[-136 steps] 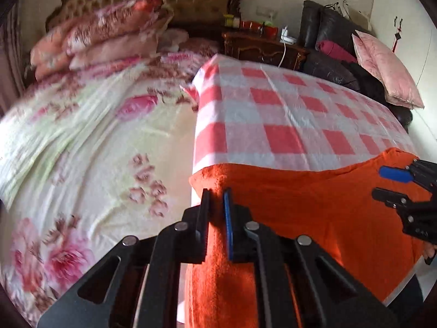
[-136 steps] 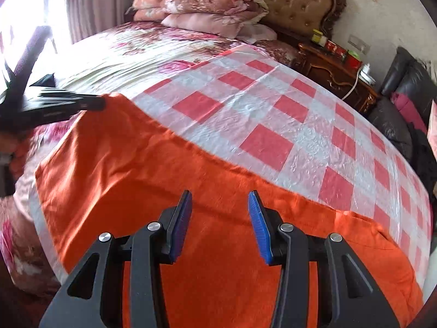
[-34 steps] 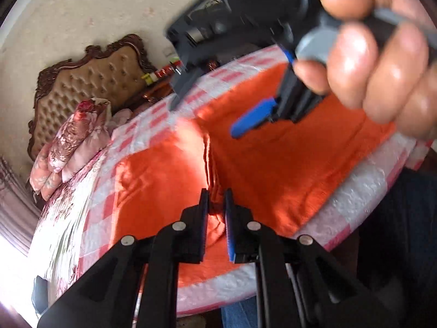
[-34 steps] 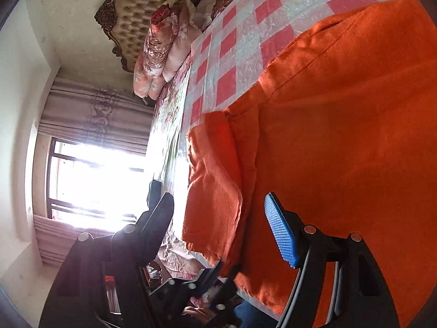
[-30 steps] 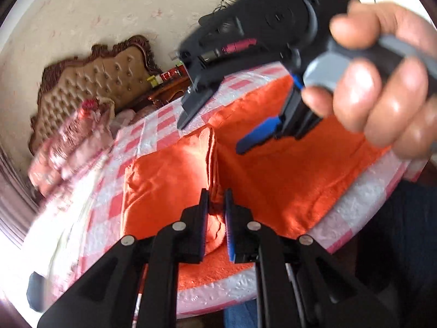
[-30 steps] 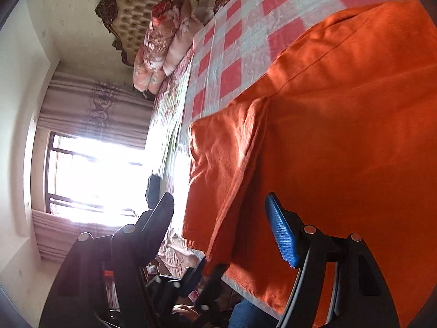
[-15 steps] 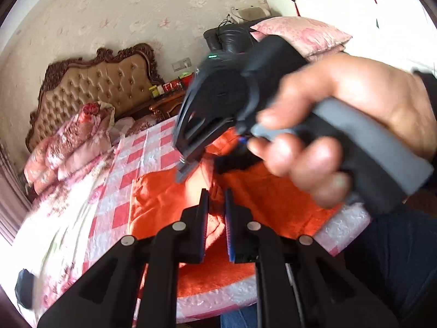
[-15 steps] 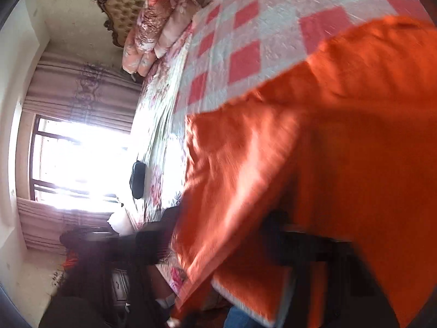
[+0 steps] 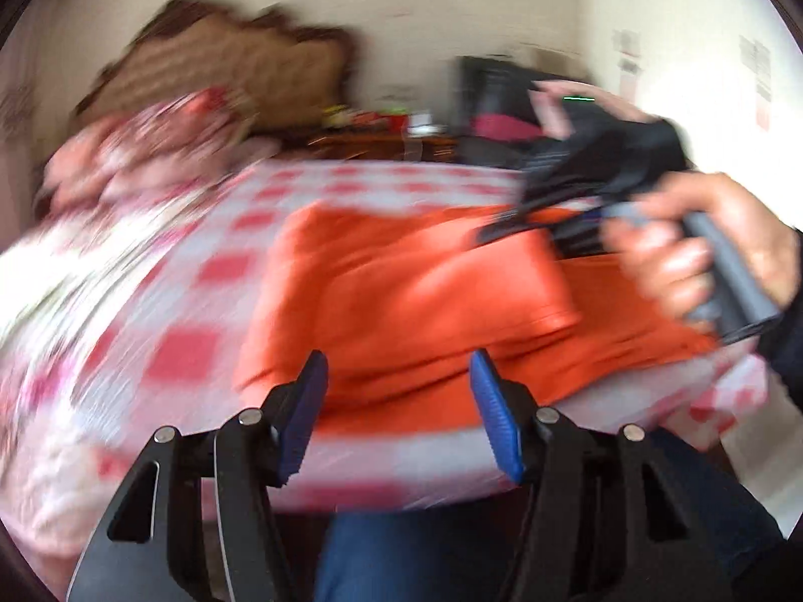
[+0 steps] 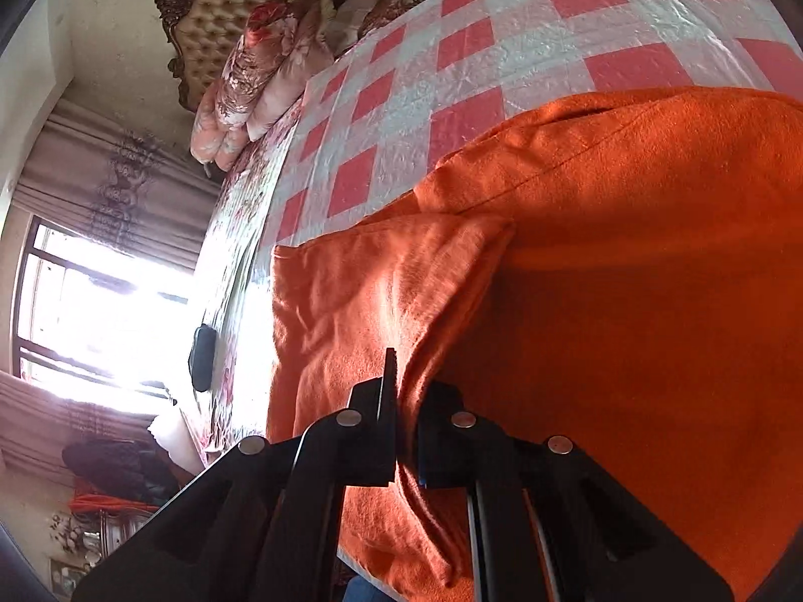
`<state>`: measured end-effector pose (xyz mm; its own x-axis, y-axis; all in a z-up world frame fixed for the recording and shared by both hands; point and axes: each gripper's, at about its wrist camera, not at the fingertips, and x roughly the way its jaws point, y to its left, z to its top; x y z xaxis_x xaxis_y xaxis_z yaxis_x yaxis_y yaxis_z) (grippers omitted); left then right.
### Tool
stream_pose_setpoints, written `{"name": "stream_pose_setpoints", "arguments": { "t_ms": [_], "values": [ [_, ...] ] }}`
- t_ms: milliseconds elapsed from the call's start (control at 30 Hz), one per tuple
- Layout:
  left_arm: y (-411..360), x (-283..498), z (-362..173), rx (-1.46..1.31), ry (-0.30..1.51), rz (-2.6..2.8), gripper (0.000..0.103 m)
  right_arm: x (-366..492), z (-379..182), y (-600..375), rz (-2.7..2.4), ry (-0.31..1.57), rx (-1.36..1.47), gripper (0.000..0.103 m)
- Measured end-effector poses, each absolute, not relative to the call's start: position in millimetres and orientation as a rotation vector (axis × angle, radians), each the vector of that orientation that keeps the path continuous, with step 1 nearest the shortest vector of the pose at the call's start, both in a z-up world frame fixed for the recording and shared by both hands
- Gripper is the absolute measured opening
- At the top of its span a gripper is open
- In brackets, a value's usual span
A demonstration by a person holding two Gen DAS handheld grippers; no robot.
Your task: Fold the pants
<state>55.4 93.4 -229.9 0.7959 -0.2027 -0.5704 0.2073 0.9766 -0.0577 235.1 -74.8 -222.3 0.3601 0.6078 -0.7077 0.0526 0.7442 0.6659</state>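
Heavily motion-blurred in the left wrist view: headboard (image 9: 241, 75), floral pillows (image 9: 150, 145) and nightstand clutter smeared past recognition, only colours readable. Sharp in the right wrist view, but tilted hard, with the window (image 10: 90, 321) blown out to white and the lower edge of the garment cut off by the frame. Orange pants (image 9: 426, 296) spread on the red-and-white checked cover (image 10: 502, 40) near the bed's close edge, long axis running across the left view, roughly side to side, one end folded over the rest in a lighter flap (image 10: 371, 296) with its corner lying toward the middle of the cloth. Waist and leg ends not distinguishable. Left gripper (image 9: 399, 416) held wide apart above the near edge, blue pads (image 9: 494, 426) bare, nothing between them. Right gripper (image 10: 401, 396) pinched tight on a raised ridge of the orange pants at the flap's edge, fabric squeezed up between the jaws; same tool seen blurred from the left view, gripped in the person's right hand (image 9: 702, 251). Blue jeans (image 9: 401, 552) below the bed edge, partly hidden behind the left gripper's frame.
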Motion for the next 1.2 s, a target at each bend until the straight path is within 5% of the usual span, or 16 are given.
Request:
{"name": "stream_pose_setpoints", "arguments": {
  "t_ms": [267,333,633,833,1067,1200],
  "values": [
    [127,70,-247,0.095,0.646,-0.187,0.057,239,-208,-70,0.391,1.164,0.680,0.007],
    [124,76,-250,0.137,0.648,-0.170,0.044,237,-201,-76,0.379,1.159,0.686,0.007],
    [135,72,-240,0.159,0.615,-0.221,0.043,237,-223,-100,0.294,1.203,0.644,0.007],
    [142,71,-221,0.155,0.594,-0.251,0.023,232,-226,-97,0.271,1.181,0.593,0.008],
    [103,77,-243,0.484,0.583,-0.294,0.025,193,-179,-65,0.146,1.079,0.275,0.019],
    [97,89,-248,0.535,0.590,-0.281,0.008,159,-181,-14,0.354,1.133,0.191,0.021]
  ]
}}
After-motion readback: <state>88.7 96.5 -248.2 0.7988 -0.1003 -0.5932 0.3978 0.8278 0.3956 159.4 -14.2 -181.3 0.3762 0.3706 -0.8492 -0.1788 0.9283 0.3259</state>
